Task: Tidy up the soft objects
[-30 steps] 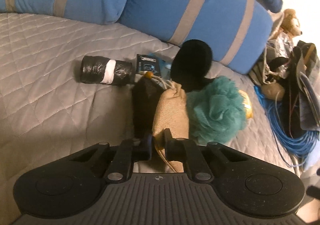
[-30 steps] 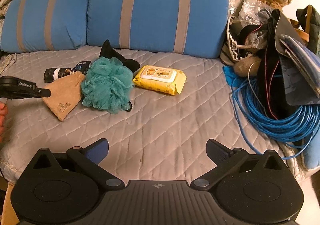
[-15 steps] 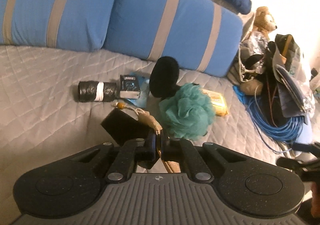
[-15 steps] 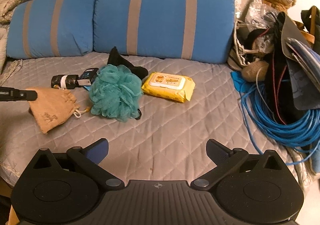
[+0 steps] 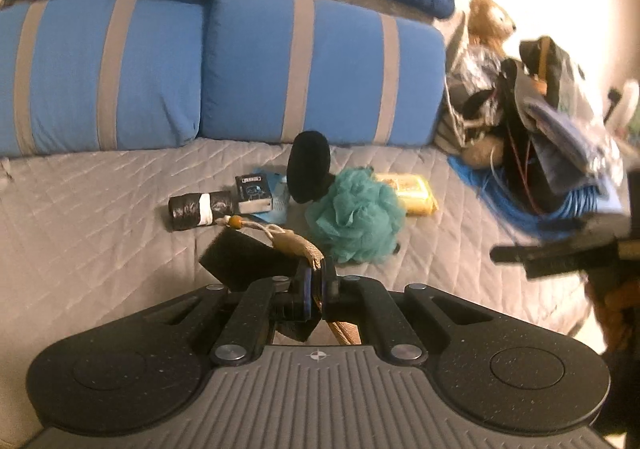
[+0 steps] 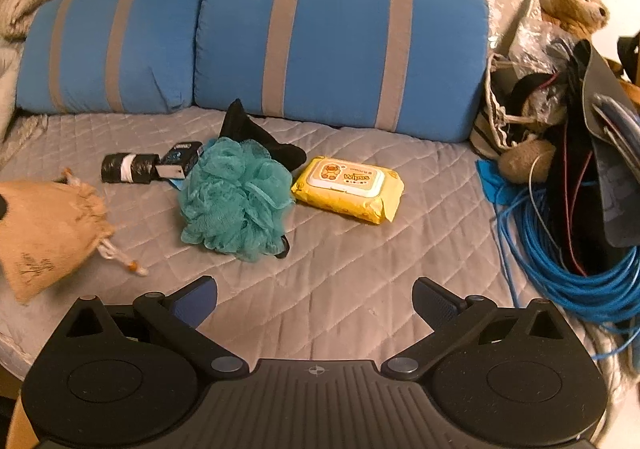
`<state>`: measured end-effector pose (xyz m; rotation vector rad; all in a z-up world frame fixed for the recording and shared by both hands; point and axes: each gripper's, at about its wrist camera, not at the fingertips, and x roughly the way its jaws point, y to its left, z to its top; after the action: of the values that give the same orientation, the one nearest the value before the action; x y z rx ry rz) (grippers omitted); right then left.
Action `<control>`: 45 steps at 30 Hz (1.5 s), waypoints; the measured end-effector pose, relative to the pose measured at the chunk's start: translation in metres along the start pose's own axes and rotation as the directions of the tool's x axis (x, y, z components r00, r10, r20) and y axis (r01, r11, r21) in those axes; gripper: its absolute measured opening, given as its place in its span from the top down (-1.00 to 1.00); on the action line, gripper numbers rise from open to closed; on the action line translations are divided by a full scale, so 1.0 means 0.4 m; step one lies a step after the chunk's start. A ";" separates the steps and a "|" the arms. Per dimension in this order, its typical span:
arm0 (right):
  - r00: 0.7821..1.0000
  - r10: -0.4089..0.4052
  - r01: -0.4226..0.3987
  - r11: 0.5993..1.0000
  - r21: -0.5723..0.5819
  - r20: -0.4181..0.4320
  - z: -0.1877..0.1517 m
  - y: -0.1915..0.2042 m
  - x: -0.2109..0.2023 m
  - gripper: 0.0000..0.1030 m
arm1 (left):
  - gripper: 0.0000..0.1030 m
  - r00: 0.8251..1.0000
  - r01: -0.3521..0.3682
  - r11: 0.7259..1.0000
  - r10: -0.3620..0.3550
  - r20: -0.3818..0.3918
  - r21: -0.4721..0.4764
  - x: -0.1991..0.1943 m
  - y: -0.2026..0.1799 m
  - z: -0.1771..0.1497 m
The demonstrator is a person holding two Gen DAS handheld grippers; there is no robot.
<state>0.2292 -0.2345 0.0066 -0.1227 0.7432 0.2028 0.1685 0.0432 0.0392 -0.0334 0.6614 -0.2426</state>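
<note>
Between the pads of the left tool (image 5: 315,281), a tan drawstring pouch (image 5: 296,245) was pinched by its cloth, jaws closed tight on it. Pouch hung clear above the grey quilted bed (image 5: 100,217), its beaded cord trailing ahead of the tool. A black flat piece (image 5: 244,261) sat just left of the pads; could not tell what it was. Right tool (image 6: 316,299) had jaws spread wide, nothing between them, over bare quilt. Ahead of the right tool and slightly left lay a teal bath pouf (image 6: 234,197), with a yellow wipes pack (image 6: 348,189) just beside it on the right. Left of the pouf: a small dark box (image 6: 178,163) and a black roll with a white band (image 6: 128,168), touching end to end. A black sock (image 6: 256,137) lay behind the pouf. Farthest back, two blue striped cushions (image 6: 340,49) stood along the bed's rear edge. Far right, a blue cable coil (image 6: 560,249) and a teddy bear (image 6: 576,1) in a heap of clutter.
</note>
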 end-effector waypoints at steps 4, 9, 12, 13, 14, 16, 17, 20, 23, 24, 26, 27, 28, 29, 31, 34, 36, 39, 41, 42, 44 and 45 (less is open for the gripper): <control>1.000 -0.004 0.004 1.000 -0.018 -0.021 0.000 0.014 0.022 -1.00 | 0.91 0.990 -0.058 0.998 0.056 -0.133 -0.006 0.077 0.018 -0.025; 1.000 0.004 -0.006 0.999 -0.049 -0.023 0.001 0.036 0.028 -1.00 | 0.83 0.986 -0.057 0.998 0.054 -0.156 -0.014 0.112 0.030 -0.034; 1.000 0.010 -0.012 0.998 -0.063 -0.024 0.001 0.045 0.027 -1.00 | 0.06 0.980 -0.079 0.996 0.085 -0.182 0.039 0.121 0.014 -0.037; 1.000 0.010 -0.012 0.998 -0.067 -0.026 0.001 0.047 0.027 -1.00 | -0.11 0.976 -0.094 0.994 0.103 -0.194 0.054 0.123 0.014 -0.045; 1.000 0.010 -0.011 0.997 -0.070 -0.027 0.001 0.048 0.027 -1.00 | -0.11 0.972 -0.107 0.992 0.119 -0.203 0.068 0.128 0.014 -0.051; 1.000 0.007 -0.008 0.998 -0.070 -0.028 0.002 0.049 0.026 -1.00 | -0.11 0.971 -0.089 0.993 0.104 -0.217 0.074 0.136 0.014 -0.060; 1.000 0.007 -0.009 0.998 -0.067 -0.027 0.003 0.049 0.025 -1.00 | -0.11 0.970 -0.078 0.994 0.092 -0.223 0.070 0.132 0.016 -0.065; 1.000 0.013 -0.015 0.999 -0.052 -0.025 0.006 0.046 0.022 -1.00 | -0.11 0.969 -0.070 0.994 0.088 -0.233 0.084 0.142 0.010 -0.073; 1.000 0.011 -0.012 0.998 -0.057 -0.025 0.006 0.045 0.020 -1.00 | -0.11 0.970 -0.059 0.994 0.079 -0.228 0.091 0.143 0.002 -0.073; 1.000 0.010 -0.011 0.998 -0.059 -0.025 0.005 0.045 0.019 -1.00 | -0.11 0.973 -0.053 0.994 0.073 -0.221 0.094 0.140 -0.001 -0.073; 1.000 0.013 -0.014 0.998 -0.058 -0.023 0.006 0.045 0.017 -1.00 | -0.11 0.977 -0.041 0.995 0.058 -0.206 0.087 0.138 -0.003 -0.070; 1.000 0.016 -0.017 0.998 -0.055 -0.022 0.006 0.045 0.016 -1.00 | -0.11 0.978 -0.039 0.997 0.051 -0.204 0.063 0.136 0.003 -0.069; 1.000 0.018 -0.019 0.998 -0.054 -0.022 0.006 0.045 0.016 -1.00 | -0.11 0.978 -0.033 0.999 0.037 -0.204 0.024 0.138 0.011 -0.065; 1.000 0.019 -0.020 0.998 -0.054 -0.021 0.006 0.045 0.014 -1.00 | -0.12 0.980 -0.020 0.999 0.012 -0.199 -0.036 0.137 0.027 -0.062; 1.000 0.020 -0.021 0.998 -0.055 -0.019 0.007 0.046 0.012 -1.00 | -0.12 0.981 -0.005 0.989 -0.025 -0.190 -0.151 0.139 0.062 -0.059; 1.000 0.021 -0.022 0.998 -0.059 -0.018 0.007 0.048 0.009 -1.00 | -0.12 0.970 -0.099 0.953 0.028 -0.241 -0.286 0.154 0.116 -0.065; 1.000 0.023 -0.024 0.998 -0.062 -0.018 0.007 0.049 0.008 -1.00 | -0.12 0.964 -0.135 0.918 0.035 -0.263 -0.372 0.157 0.152 -0.074; 1.000 0.023 -0.024 0.998 -0.061 -0.017 0.007 0.049 0.008 -1.00 | -0.12 0.963 -0.141 0.875 0.013 -0.269 -0.462 0.157 0.187 -0.086; 1.000 0.026 -0.027 0.998 -0.061 -0.015 0.008 0.051 0.006 -1.00 | -0.12 0.961 -0.141 0.856 -0.003 -0.277 -0.498 0.162 0.204 -0.097; 1.000 0.027 -0.028 0.998 -0.063 -0.014 0.008 0.051 0.005 -1.00 | -0.12 0.960 -0.138 0.846 -0.014 -0.281 -0.515 0.168 0.211 -0.103; 1.000 0.027 -0.028 0.997 -0.070 -0.013 0.007 0.054 0.004 -1.00 | -0.12 0.959 -0.122 0.817 -0.048 -0.278 -0.563 0.181 0.225 -0.114; 1.000 0.027 -0.027 0.997 -0.074 -0.012 0.008 0.055 0.004 -1.00 | -0.12 0.959 -0.104 0.799 -0.077 -0.272 -0.592 0.191 0.233 -0.120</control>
<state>0.2275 -0.2123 0.0068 -0.1840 0.7493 0.2556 0.2173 0.1182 -0.0549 -0.6229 1.0090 -0.0097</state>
